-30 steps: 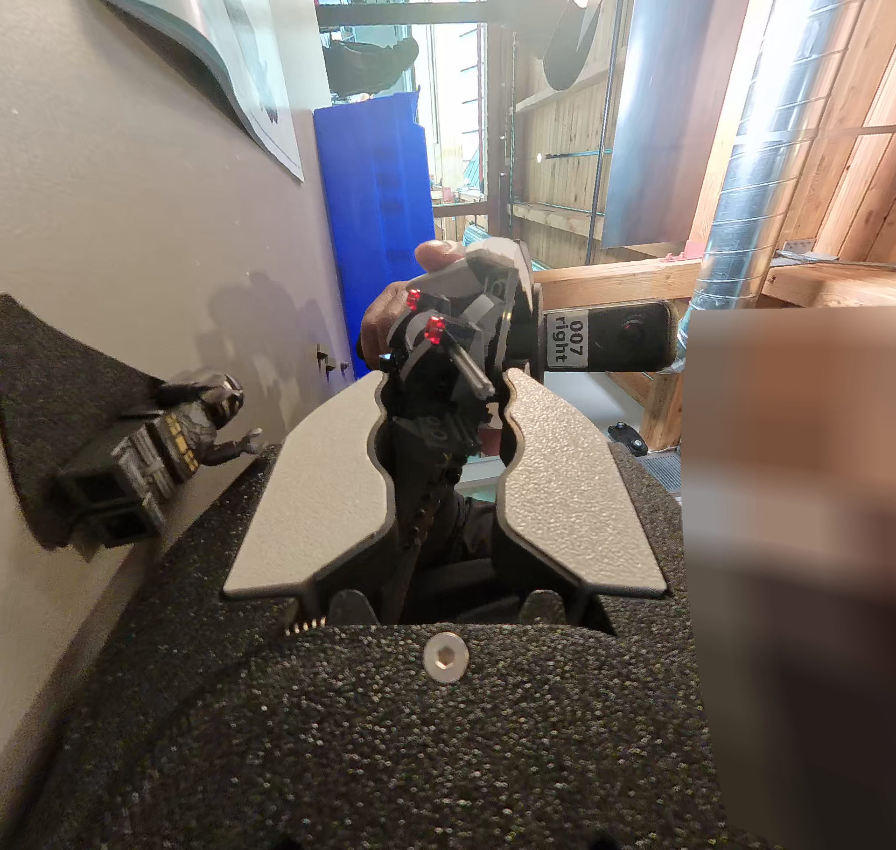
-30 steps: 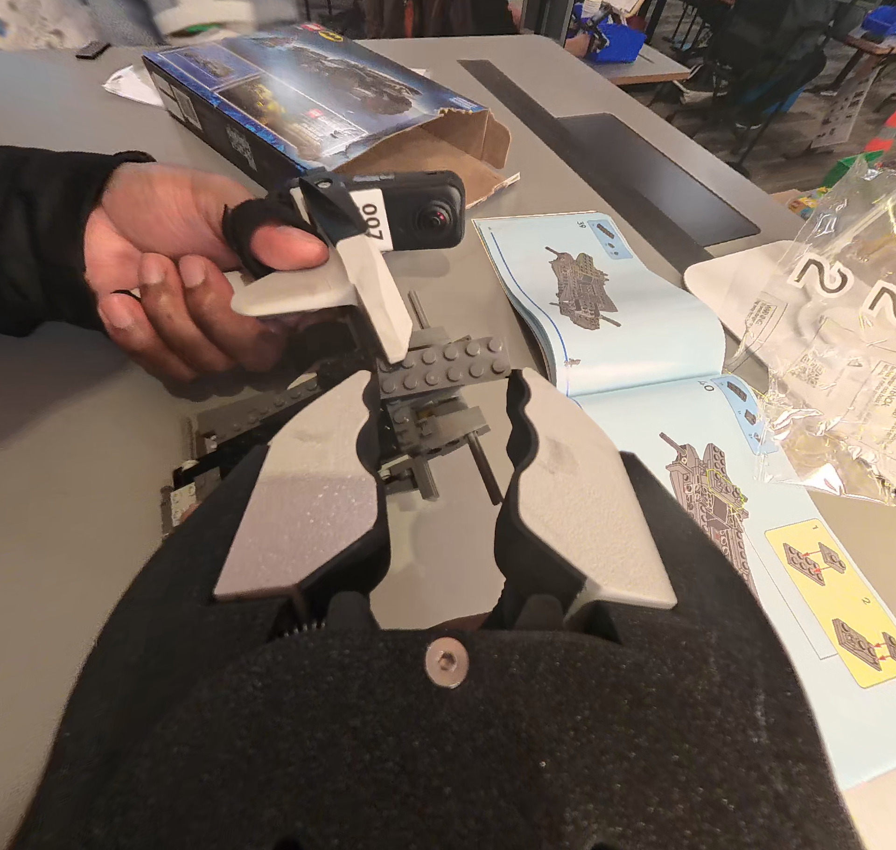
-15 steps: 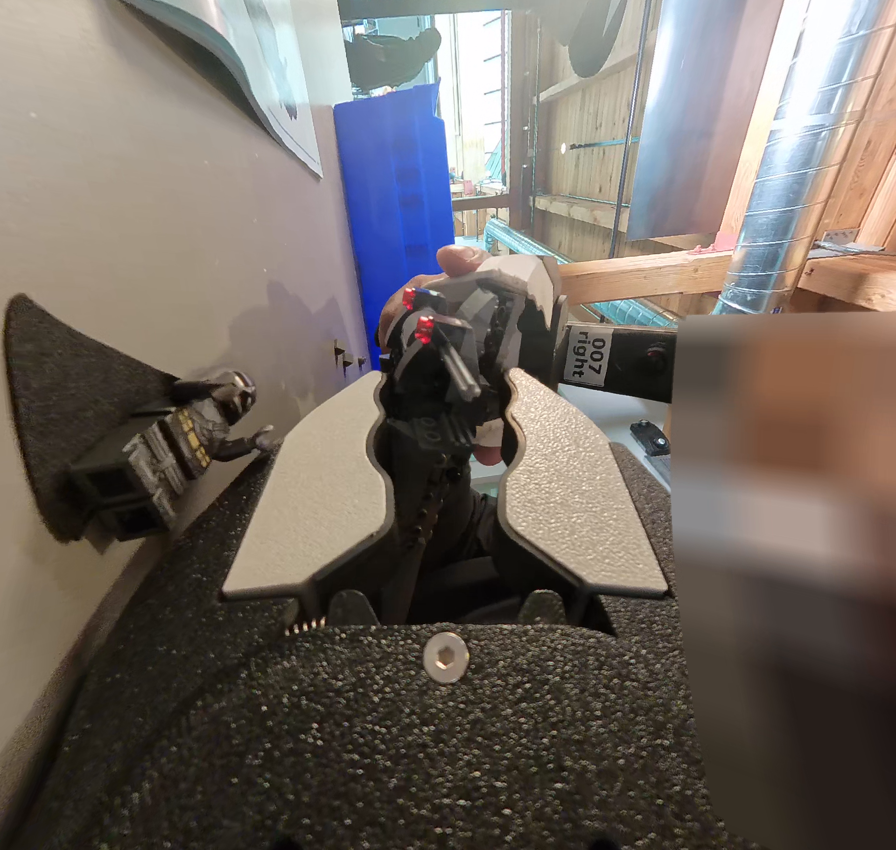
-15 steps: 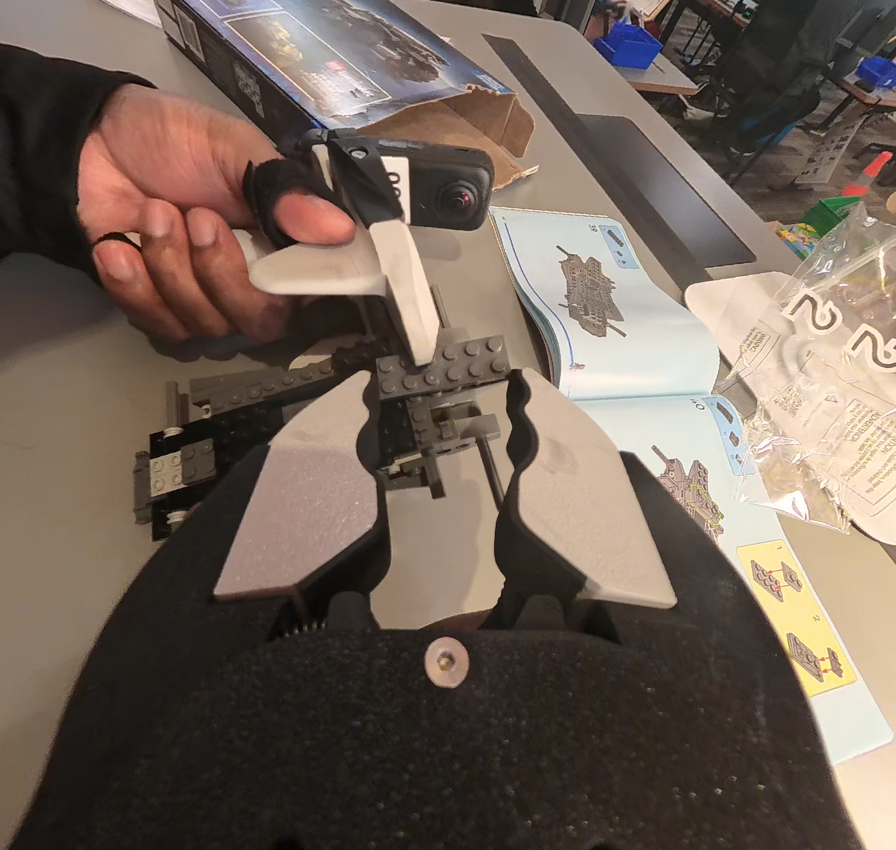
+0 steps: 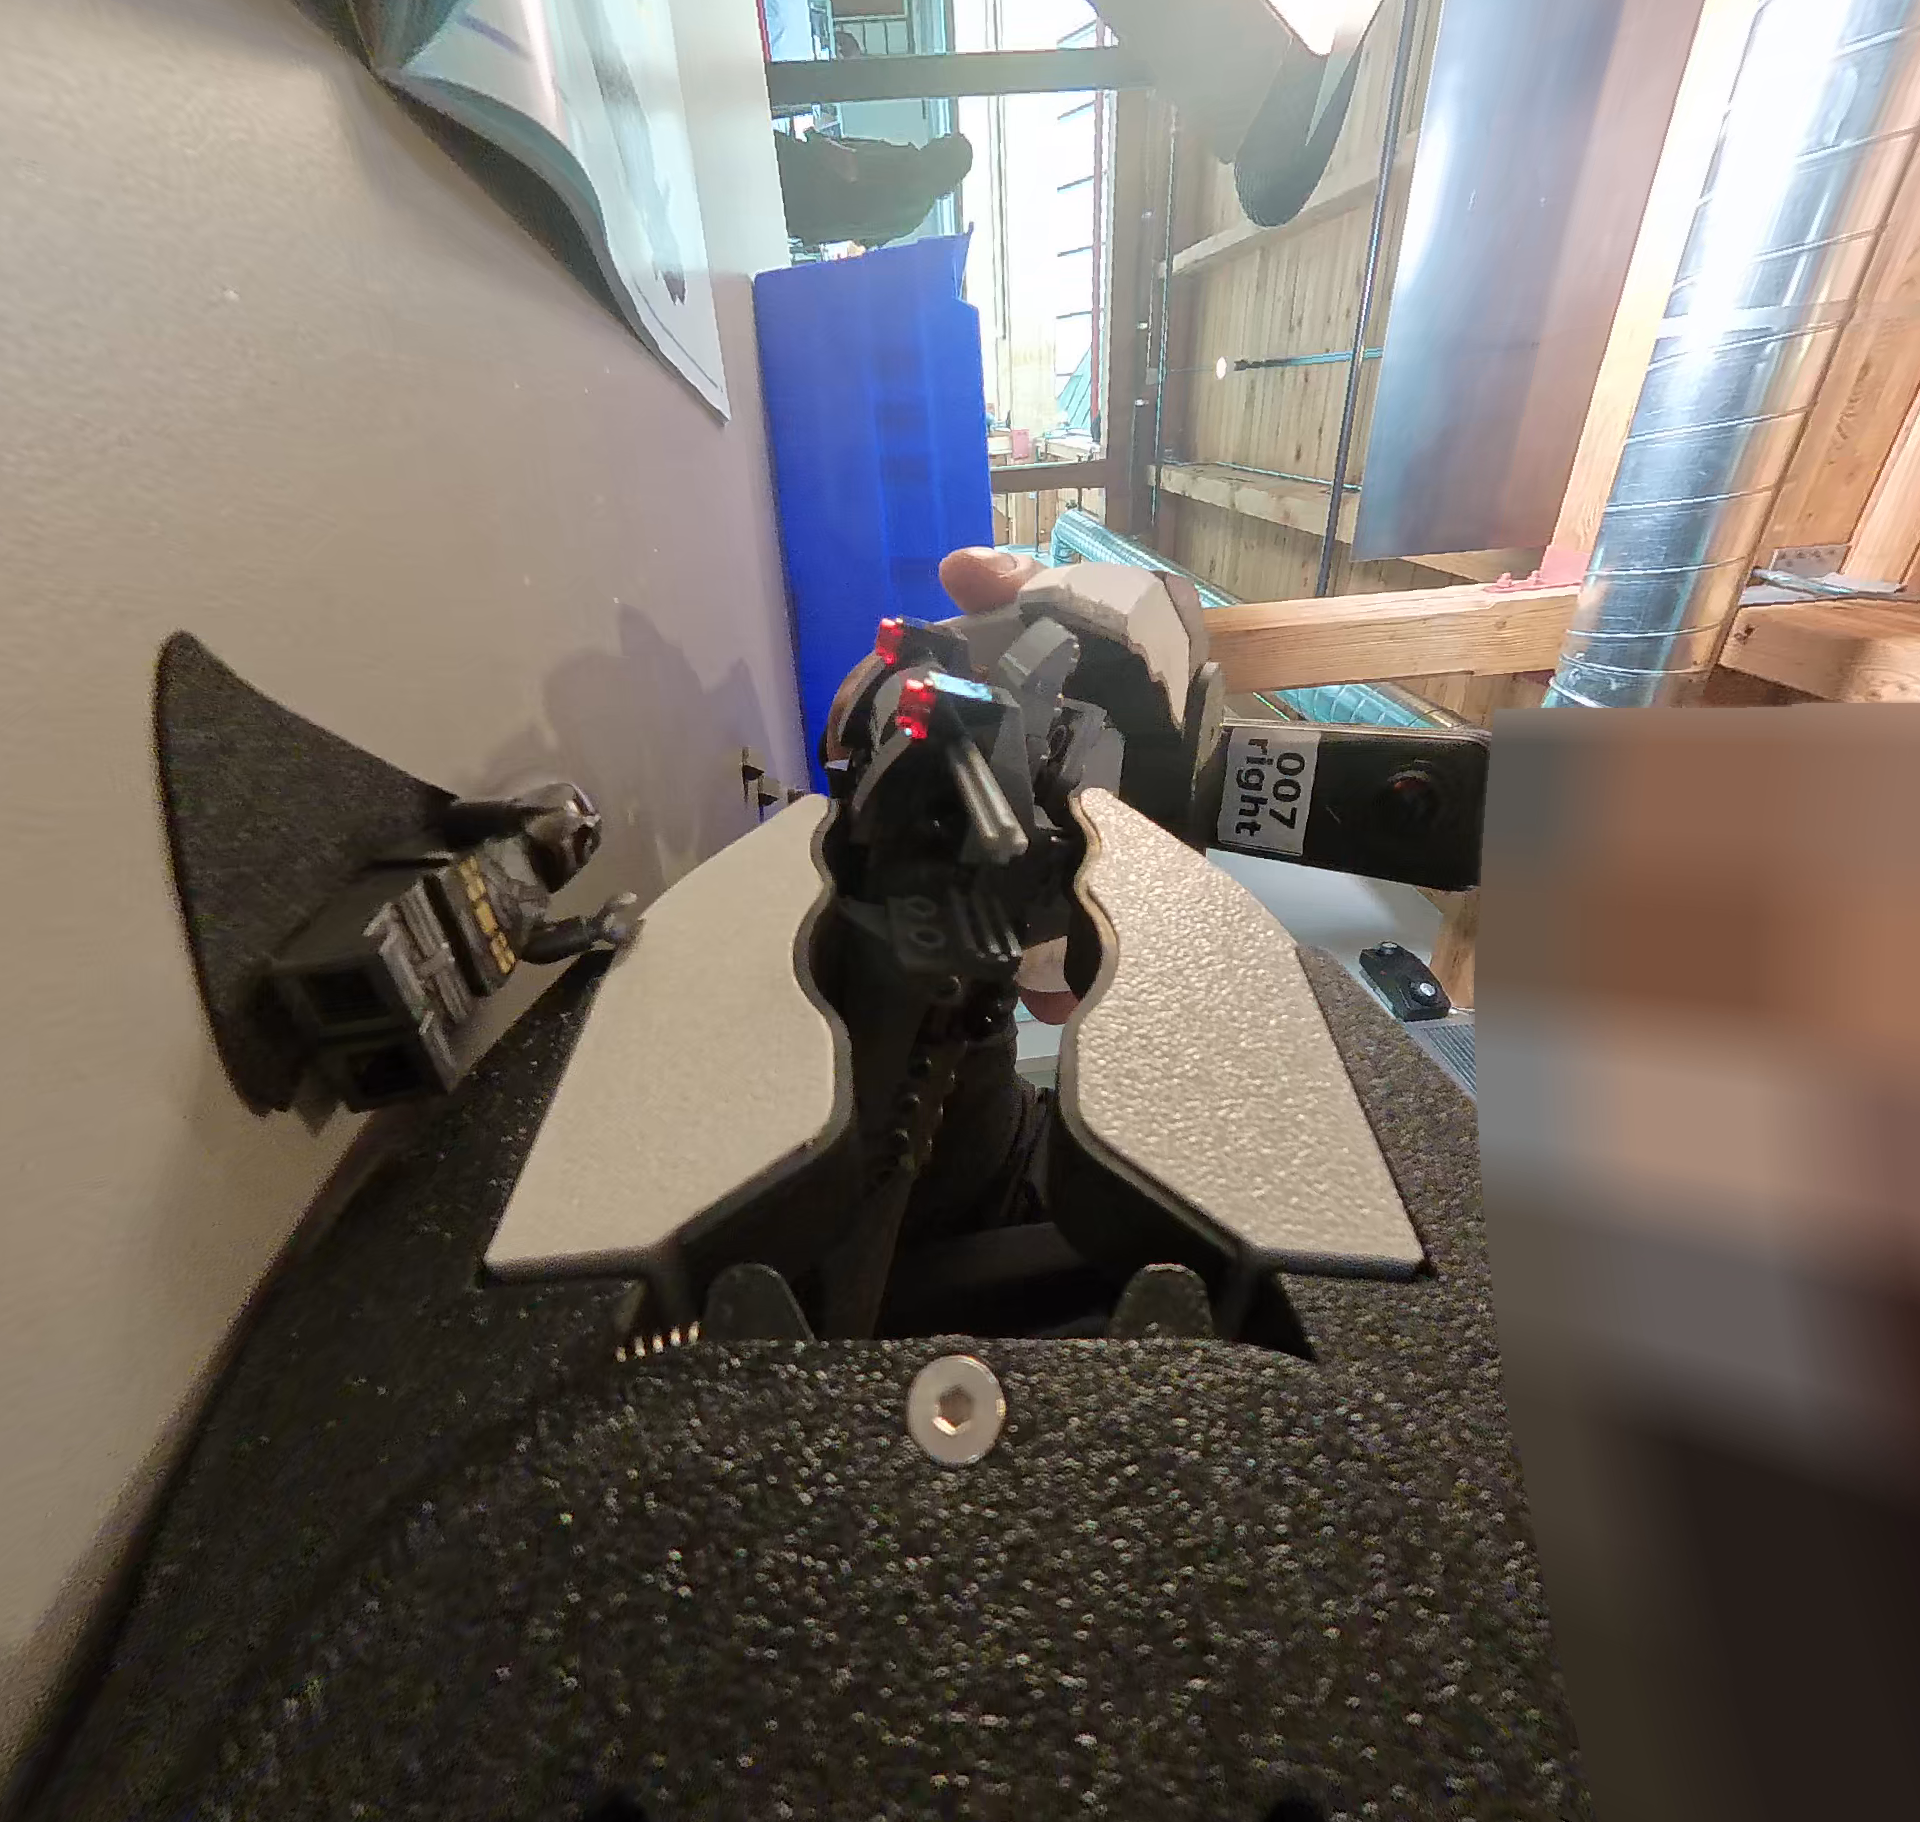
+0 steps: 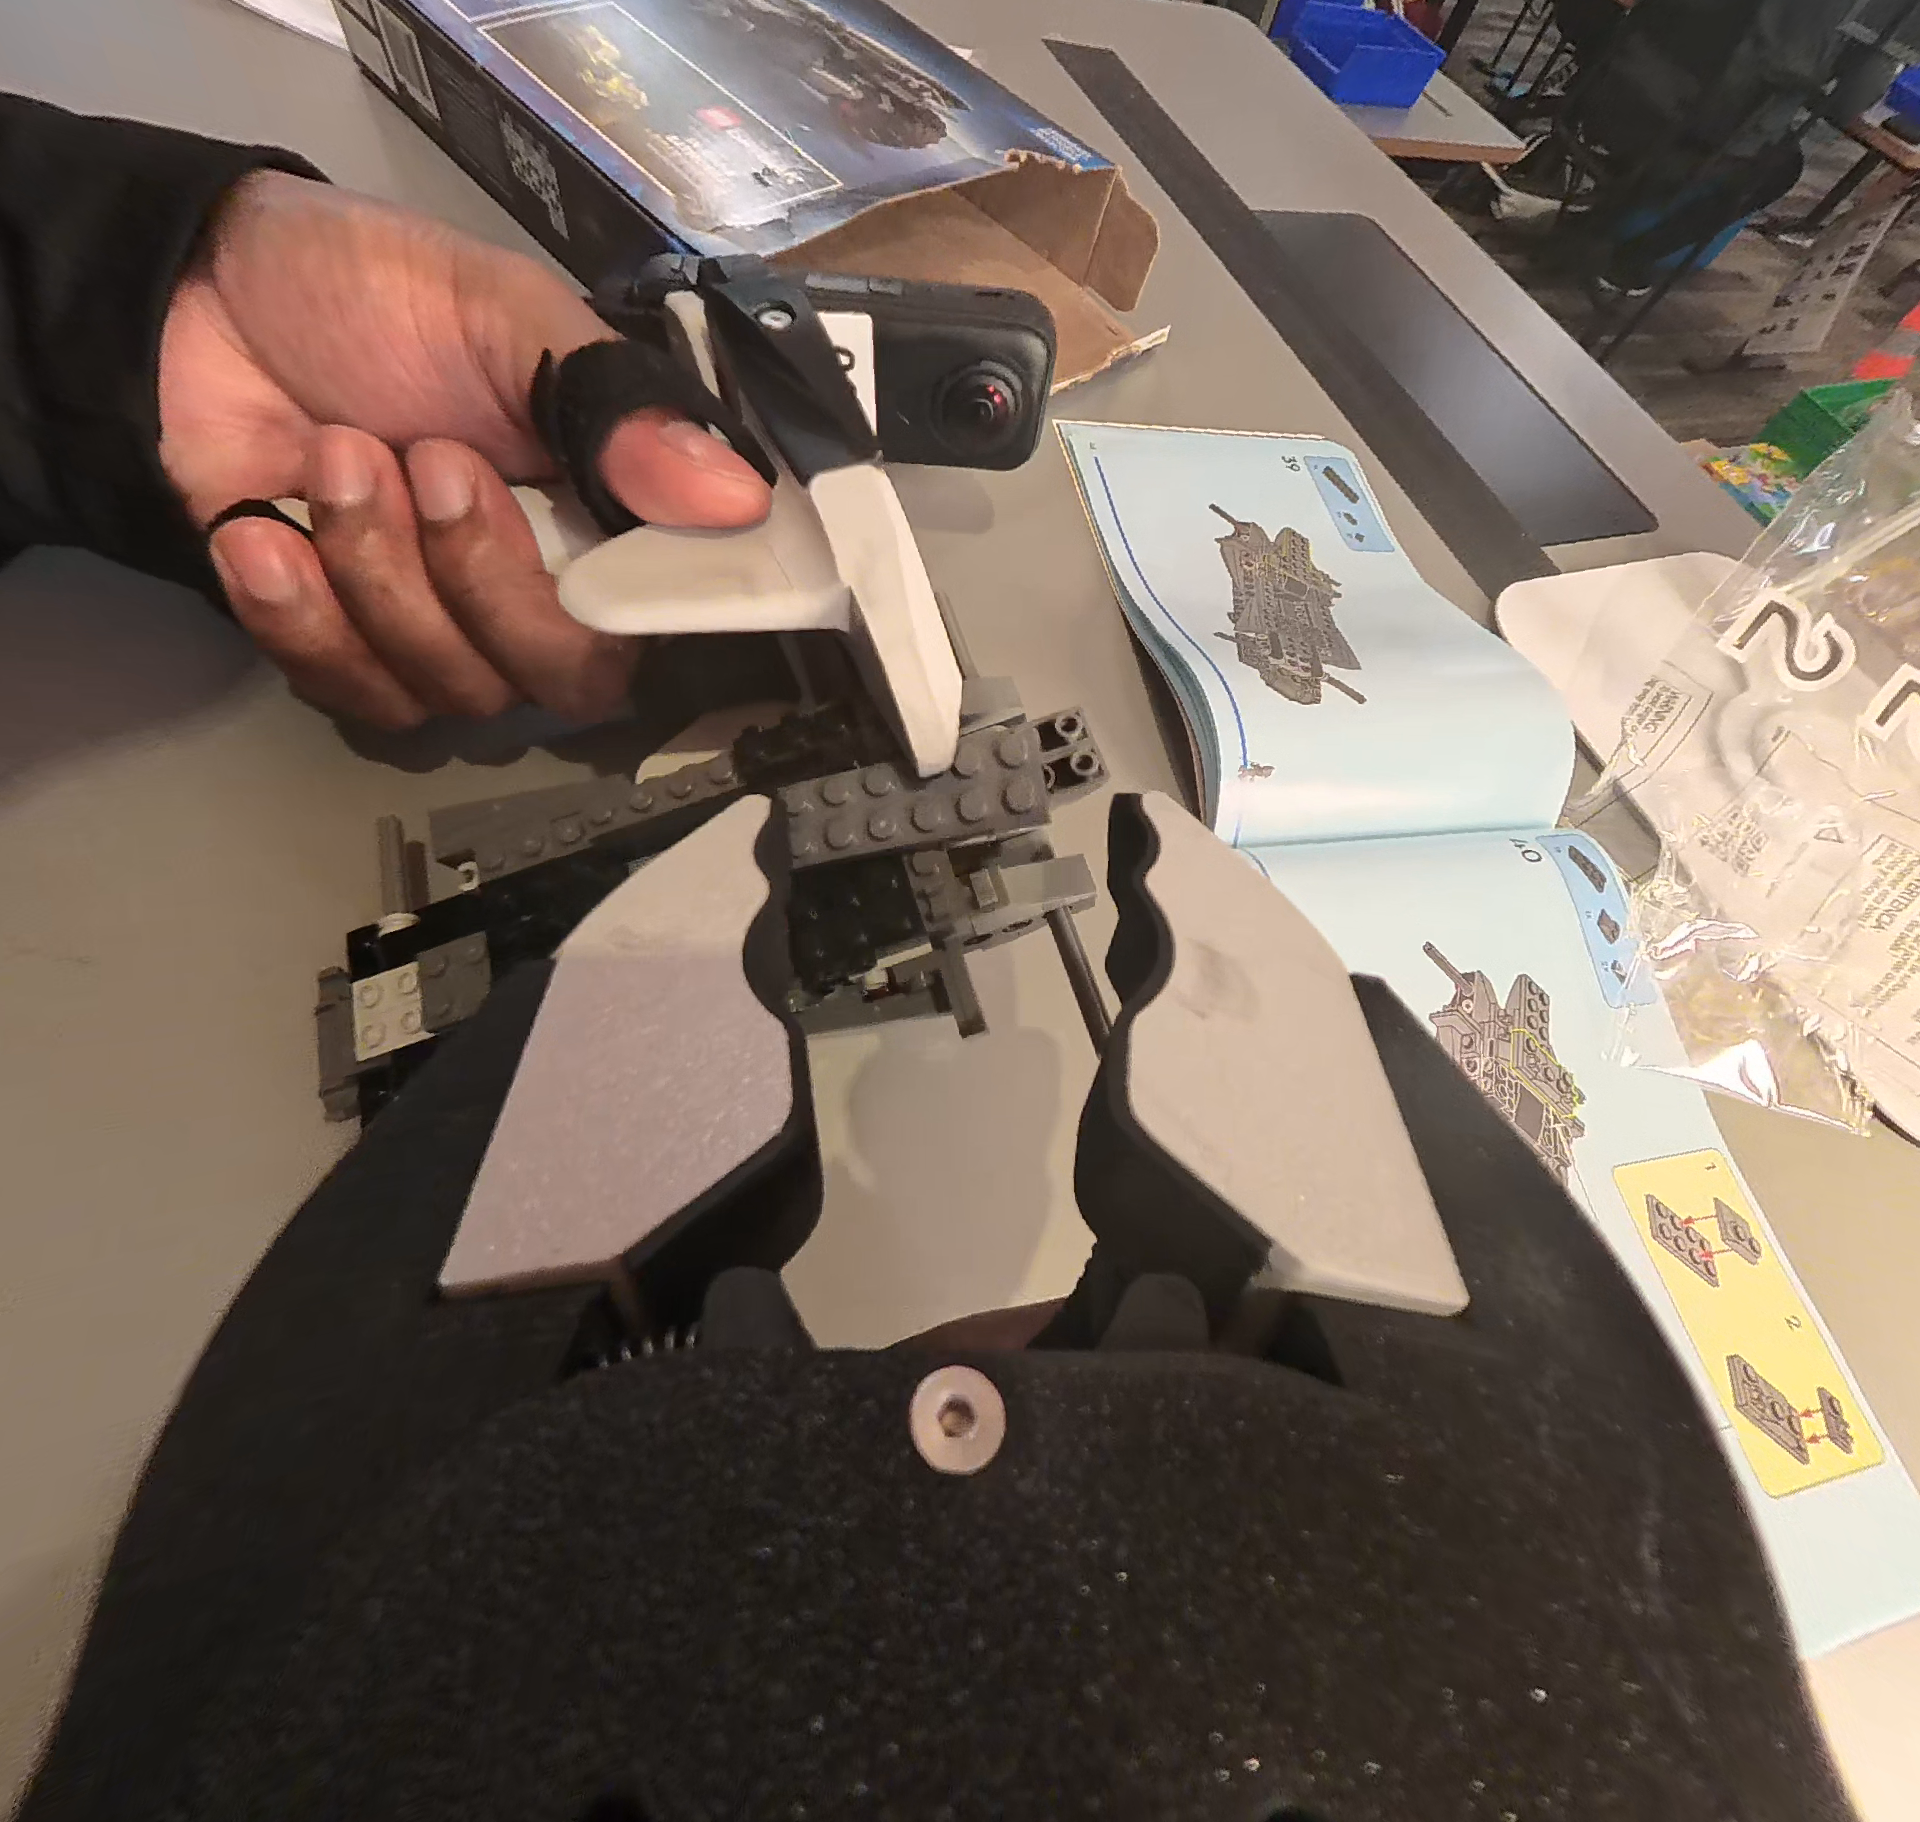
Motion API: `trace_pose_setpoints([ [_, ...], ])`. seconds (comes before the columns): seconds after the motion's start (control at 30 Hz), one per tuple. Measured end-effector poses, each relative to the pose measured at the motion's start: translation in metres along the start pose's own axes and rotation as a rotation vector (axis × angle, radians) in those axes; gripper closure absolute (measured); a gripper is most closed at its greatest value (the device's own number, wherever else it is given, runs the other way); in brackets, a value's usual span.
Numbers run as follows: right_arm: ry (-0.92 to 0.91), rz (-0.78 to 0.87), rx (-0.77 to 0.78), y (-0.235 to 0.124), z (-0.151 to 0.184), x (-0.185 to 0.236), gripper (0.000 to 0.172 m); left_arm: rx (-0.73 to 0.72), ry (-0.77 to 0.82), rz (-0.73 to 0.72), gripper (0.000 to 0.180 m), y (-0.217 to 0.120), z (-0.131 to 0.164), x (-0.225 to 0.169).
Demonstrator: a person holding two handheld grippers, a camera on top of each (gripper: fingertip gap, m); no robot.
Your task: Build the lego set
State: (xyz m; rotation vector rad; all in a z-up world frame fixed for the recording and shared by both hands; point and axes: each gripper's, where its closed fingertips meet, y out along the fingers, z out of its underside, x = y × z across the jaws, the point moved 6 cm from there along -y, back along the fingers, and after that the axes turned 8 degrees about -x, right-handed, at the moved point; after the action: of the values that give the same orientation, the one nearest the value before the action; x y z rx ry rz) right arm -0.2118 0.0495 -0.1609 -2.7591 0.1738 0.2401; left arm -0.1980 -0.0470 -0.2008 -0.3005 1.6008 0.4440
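Nearby — booklet, box, bags

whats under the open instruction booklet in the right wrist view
The instruction booklet lies open and flat on the grey table, its left edge beside the brick model. Only tabletop shows around its edges; whatever lies beneath the pages is covered.

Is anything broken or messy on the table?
Yes. The blue cardboard box has a ragged, torn-open end, its brown flaps bent outward. A crinkled clear plastic bag lies slumped over the open instruction booklet. The brick model looks whole.
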Motion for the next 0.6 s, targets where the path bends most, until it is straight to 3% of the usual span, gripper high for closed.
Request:
trace_pose_setpoints([
  [0.6,-0.006,0.002,-0.074,-0.0046,-0.0038,-0.0019,0.132,0.024,0.012,0.006,0.141,0.0017,0.0029,-0.0007],
])
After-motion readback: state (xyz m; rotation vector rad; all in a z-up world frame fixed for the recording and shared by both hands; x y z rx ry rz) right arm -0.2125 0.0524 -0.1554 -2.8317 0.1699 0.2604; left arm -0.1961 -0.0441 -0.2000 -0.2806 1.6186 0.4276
